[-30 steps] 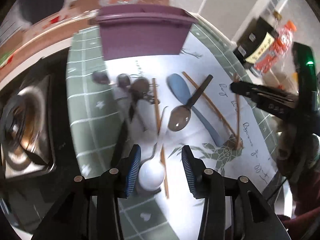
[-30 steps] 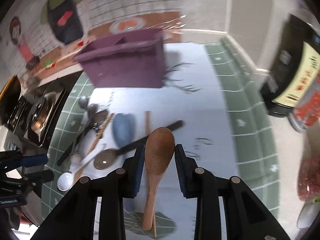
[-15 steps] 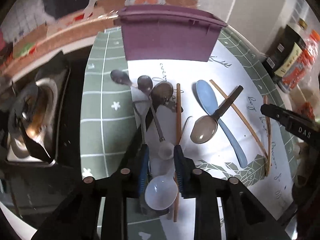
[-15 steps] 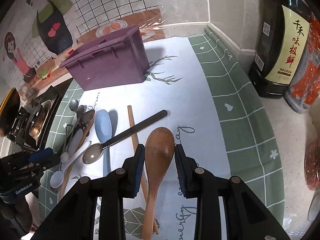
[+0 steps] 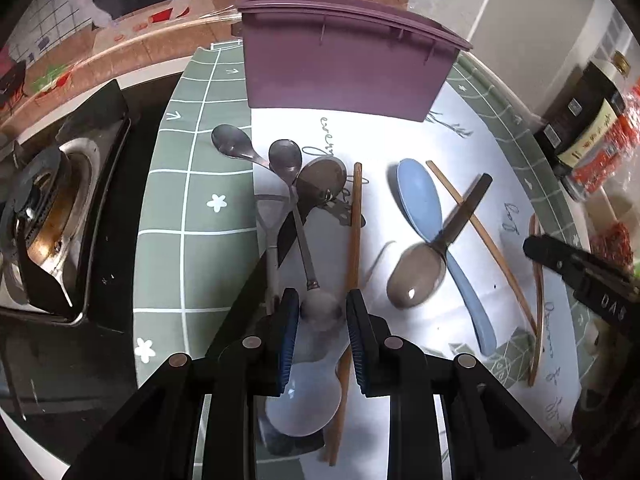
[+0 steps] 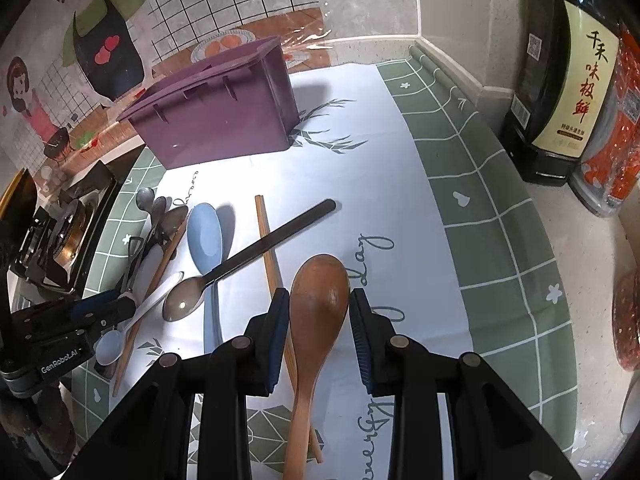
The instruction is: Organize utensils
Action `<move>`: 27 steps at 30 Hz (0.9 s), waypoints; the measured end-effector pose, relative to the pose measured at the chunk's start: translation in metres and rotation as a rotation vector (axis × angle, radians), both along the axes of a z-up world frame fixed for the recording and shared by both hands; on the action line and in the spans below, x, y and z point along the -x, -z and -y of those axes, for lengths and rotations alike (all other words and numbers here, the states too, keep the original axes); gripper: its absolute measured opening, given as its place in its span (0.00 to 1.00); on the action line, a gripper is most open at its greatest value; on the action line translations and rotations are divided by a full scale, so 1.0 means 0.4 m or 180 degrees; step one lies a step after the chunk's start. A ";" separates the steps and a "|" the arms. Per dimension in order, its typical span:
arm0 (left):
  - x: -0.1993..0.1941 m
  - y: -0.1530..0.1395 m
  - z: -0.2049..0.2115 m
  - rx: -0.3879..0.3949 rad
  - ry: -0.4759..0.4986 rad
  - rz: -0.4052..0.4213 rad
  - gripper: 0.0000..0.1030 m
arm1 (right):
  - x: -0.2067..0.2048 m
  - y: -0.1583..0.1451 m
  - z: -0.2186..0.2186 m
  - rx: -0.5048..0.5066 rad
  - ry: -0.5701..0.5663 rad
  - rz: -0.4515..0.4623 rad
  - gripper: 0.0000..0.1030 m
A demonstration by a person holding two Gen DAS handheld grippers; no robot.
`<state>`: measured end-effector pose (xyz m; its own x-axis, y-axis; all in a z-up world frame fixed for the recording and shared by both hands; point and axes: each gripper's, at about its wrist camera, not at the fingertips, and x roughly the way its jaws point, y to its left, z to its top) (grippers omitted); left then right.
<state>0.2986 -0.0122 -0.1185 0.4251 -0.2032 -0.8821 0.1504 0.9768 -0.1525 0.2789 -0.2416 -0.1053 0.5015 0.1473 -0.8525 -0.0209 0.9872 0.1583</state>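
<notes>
My left gripper (image 5: 322,308) is shut on the handle of a white spoon (image 5: 304,396), whose bowl lies under the jaws. The same left gripper (image 6: 106,312) appears at the left edge of the right wrist view. My right gripper (image 6: 319,304) is shut on the bowl of a wooden spoon (image 6: 320,292), low over the mat. A purple box (image 5: 340,68) stands at the back of the mat. Between them lie a blue paddle (image 5: 420,196), a black-handled metal spoon (image 5: 416,280), several small metal spoons (image 5: 286,156) and chopsticks (image 5: 354,232).
A gas stove (image 5: 40,208) sits off the mat's left side. A dark sauce bottle (image 6: 560,80) and a red-labelled bottle (image 6: 616,140) stand by the wall at the right. The green-and-white mat (image 6: 480,220) has bare room on its right half.
The left jaws have shut on the white spoon's handle and that hand has rolled and sunk. The right gripper, still shut on the wooden spoon, has come down toward the mat.
</notes>
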 end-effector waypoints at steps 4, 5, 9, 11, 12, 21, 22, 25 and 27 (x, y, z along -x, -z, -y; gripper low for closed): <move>0.006 -0.011 -0.001 -0.0044 -0.0111 0.0125 0.21 | 0.003 0.002 0.000 -0.0030 0.0022 0.0003 0.28; 0.018 -0.029 -0.003 -0.0070 -0.0084 0.0255 0.21 | 0.007 -0.004 0.000 -0.0038 0.0015 0.0029 0.28; 0.060 -0.110 -0.016 -0.0076 0.0058 0.0592 0.21 | 0.023 -0.038 0.001 -0.0016 -0.0009 0.0133 0.28; 0.078 -0.149 -0.025 -0.0037 0.0085 0.0715 0.21 | 0.032 -0.058 -0.006 0.0017 -0.0033 0.0201 0.28; 0.089 -0.172 -0.030 -0.0001 0.0098 0.0789 0.21 | 0.036 -0.066 -0.009 0.0033 -0.0043 0.0229 0.28; 0.137 -0.281 -0.072 0.0206 0.0138 0.1105 0.21 | 0.070 -0.157 -0.060 0.0211 -0.0096 0.0495 0.27; 0.139 -0.288 -0.077 0.0227 0.0132 0.1116 0.21 | 0.074 -0.169 -0.065 0.0230 -0.0100 0.0527 0.27; 0.143 -0.319 -0.093 0.0287 0.0131 0.1158 0.21 | 0.079 -0.201 -0.075 0.0248 -0.0125 0.0599 0.09; 0.140 -0.346 -0.103 0.0365 0.0154 0.1176 0.21 | 0.080 -0.229 -0.080 0.0225 -0.0131 0.0665 0.09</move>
<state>0.2427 0.0289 0.0200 0.6974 -0.3193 -0.6416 0.2612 0.9469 -0.1874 0.2471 -0.2094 -0.0138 0.6631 0.1148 -0.7397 -0.0864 0.9933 0.0767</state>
